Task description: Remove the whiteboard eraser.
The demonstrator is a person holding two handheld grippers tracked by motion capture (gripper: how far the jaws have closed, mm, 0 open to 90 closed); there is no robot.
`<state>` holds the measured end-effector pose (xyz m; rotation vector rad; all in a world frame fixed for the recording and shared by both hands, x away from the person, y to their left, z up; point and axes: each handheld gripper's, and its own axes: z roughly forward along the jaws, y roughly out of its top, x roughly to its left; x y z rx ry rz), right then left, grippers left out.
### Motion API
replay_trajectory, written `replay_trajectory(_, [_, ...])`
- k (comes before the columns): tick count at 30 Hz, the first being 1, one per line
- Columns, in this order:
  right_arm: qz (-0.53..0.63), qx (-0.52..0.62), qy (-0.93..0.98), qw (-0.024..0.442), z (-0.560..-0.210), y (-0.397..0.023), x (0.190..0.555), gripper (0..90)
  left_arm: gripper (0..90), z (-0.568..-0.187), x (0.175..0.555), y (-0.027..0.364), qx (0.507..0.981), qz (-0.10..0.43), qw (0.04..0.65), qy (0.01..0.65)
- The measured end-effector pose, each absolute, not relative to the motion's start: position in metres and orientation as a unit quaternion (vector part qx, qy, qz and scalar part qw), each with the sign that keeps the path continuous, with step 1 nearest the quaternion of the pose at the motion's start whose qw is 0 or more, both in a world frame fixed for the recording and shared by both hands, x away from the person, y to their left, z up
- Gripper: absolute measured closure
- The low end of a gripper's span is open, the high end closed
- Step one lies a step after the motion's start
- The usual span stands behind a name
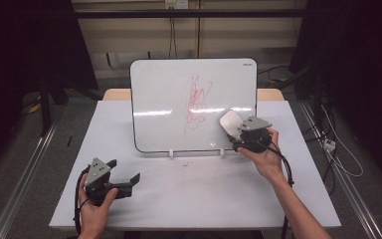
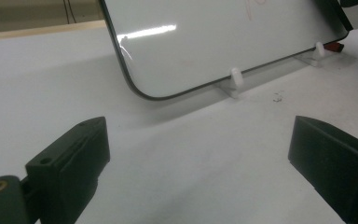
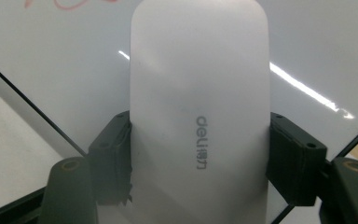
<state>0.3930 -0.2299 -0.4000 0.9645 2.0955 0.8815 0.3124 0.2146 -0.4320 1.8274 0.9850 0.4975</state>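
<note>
A whiteboard (image 1: 169, 94) stands tilted back on the white table (image 1: 194, 194), with a red scribble (image 1: 196, 102) near its middle. A white eraser (image 1: 230, 122) with a grey printed logo is clamped across its width by my right gripper (image 1: 236, 130), which is shut on it. The eraser is held against or just in front of the board's lower right part. In the right gripper view the eraser (image 3: 198, 107) stands between both pads, with the board (image 3: 51, 56) behind it. My left gripper (image 1: 125, 170) rests low at the table's front left, open and holding nothing (image 2: 198, 149).
Two small white clips (image 1: 170, 153) (image 1: 222, 152) prop the board's lower edge. In the left gripper view the board's corner (image 2: 140, 88) and a clip (image 2: 235, 79) lie ahead. Cables (image 1: 338, 154) trail on the floor at the right; metal rails (image 1: 25, 169) run beside the table.
</note>
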Motion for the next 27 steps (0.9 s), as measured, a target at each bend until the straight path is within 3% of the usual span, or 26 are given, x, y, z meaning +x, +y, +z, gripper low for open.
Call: replay_trajectory(27, [0.384,0.349,0.779,0.351,-0.383,-0.221,0.377,31.6,5.2,-0.432,0.314,0.219,0.748,0.217,0.477,0.407])
